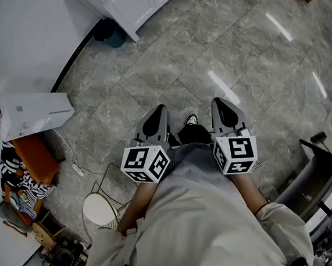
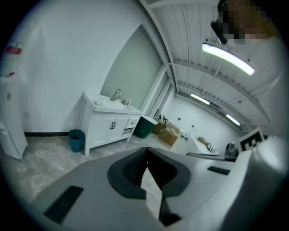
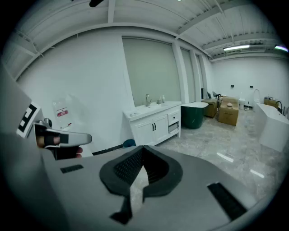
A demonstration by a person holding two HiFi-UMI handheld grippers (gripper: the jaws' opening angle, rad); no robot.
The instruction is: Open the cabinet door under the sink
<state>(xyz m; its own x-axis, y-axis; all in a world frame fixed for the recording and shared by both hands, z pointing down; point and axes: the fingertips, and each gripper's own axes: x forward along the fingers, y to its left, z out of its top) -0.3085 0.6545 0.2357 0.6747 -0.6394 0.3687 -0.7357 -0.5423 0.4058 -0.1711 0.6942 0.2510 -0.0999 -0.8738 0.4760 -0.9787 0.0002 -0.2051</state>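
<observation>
The white sink cabinet (image 1: 136,3) stands against the wall several steps ahead of me, at the top of the head view. Its two doors (image 2: 110,127) are closed, with dark handles at the middle, and a faucet (image 2: 117,94) rises from the top. The right gripper view shows the same cabinet (image 3: 156,126) far off. My left gripper (image 1: 158,109) and right gripper (image 1: 218,101) are held side by side close to my body over the floor. The tips of both touch, with nothing between them, in the left gripper (image 2: 146,151) and right gripper (image 3: 143,149) views.
A teal bin (image 1: 109,32) sits at the cabinet's left end. A dark green tub (image 3: 194,115) and cardboard boxes (image 3: 228,113) stand beyond it. A white appliance (image 1: 35,113), a round stool (image 1: 100,209) and clutter lie to my left, a machine (image 1: 317,185) to my right.
</observation>
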